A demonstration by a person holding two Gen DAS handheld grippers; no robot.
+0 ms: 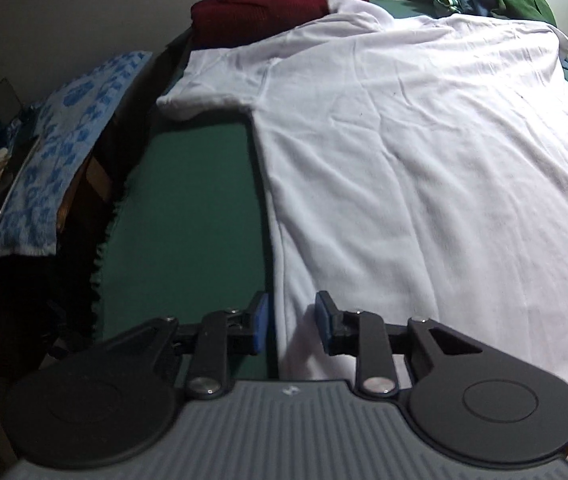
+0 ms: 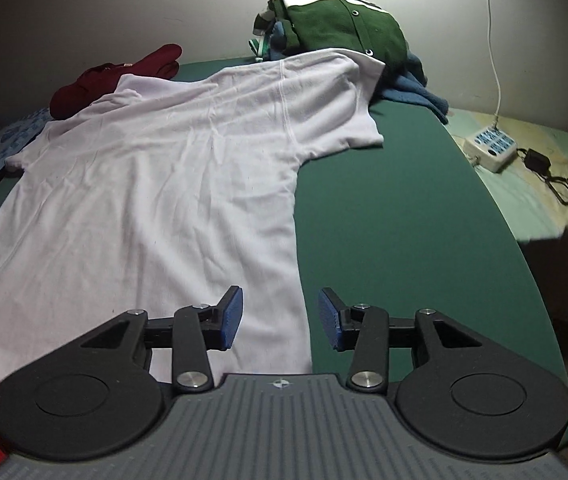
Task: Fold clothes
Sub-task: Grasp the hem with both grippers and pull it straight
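White cotton t-shirt [image 1: 424, 160] spread flat on green counter [image 2: 404, 220], left claw [image 1: 291, 326] and right claw [image 2: 280, 318] both released, straddling shirt's side edges

The white T-shirt [image 2: 156, 184] was soft matt cloth with fine wrinkles. The green bench [image 2: 396, 208] cover looked smooth and matt. The right claw [image 2: 280, 318] had matt black plastic arms, ribbed blue pads [image 2: 231, 318] and shiny metal pins.
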